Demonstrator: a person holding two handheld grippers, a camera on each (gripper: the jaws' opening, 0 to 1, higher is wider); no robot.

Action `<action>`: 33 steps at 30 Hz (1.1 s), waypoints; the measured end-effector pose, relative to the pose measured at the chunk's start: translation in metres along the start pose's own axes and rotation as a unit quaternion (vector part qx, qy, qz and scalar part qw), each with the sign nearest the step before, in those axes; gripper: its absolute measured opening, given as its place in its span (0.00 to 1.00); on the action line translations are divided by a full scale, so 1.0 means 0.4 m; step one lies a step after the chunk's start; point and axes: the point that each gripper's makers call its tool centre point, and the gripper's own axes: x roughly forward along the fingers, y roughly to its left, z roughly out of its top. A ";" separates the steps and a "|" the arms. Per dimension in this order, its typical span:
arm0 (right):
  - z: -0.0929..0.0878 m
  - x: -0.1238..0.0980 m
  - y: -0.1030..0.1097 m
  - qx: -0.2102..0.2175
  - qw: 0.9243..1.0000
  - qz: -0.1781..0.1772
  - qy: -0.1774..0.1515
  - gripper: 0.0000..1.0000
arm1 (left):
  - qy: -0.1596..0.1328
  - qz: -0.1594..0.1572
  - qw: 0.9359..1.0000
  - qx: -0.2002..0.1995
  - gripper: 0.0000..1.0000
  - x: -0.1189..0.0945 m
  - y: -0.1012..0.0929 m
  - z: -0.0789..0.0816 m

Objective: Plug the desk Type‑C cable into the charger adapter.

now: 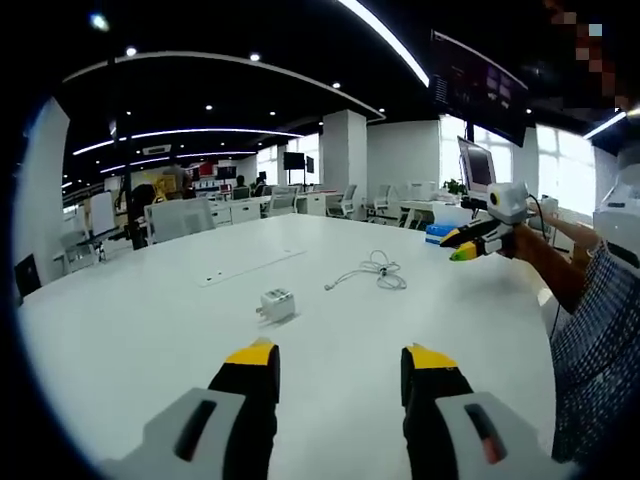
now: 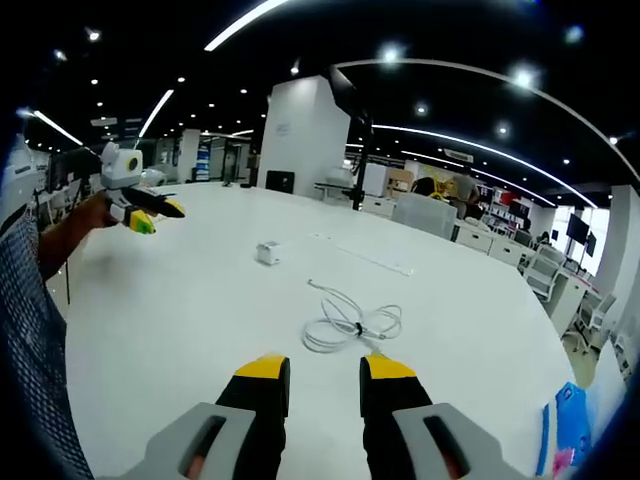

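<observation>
A small white charger adapter lies on the white table, just ahead of my left gripper, whose jaws stand open with nothing between them. The white Type-C cable lies coiled farther back and to the right. In the right gripper view the same cable lies right in front of my open, empty right gripper, and the adapter sits beyond it to the left. Each gripper also shows in the other's view, raised above the table: the right gripper and the left gripper.
A flat white strip is set into the table behind the adapter. A blue box lies near the table's edge. A person's forearm and checked sleeve reach in. Office chairs, desks and a monitor stand around.
</observation>
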 end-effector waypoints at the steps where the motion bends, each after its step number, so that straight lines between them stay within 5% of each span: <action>1: 0.000 0.003 -0.002 -0.002 1.000 0.000 0.001 0.30 | 0.001 0.000 1.000 0.000 0.49 0.001 0.003 0.001; 15: -0.004 0.029 -0.020 0.007 1.000 0.015 0.010 0.30 | -0.001 -0.021 1.000 -0.002 0.54 0.033 0.035 0.004; 33: 0.063 0.087 -0.026 -0.027 0.998 0.056 0.020 0.30 | 0.022 -0.042 0.999 0.009 0.56 0.075 0.068 0.021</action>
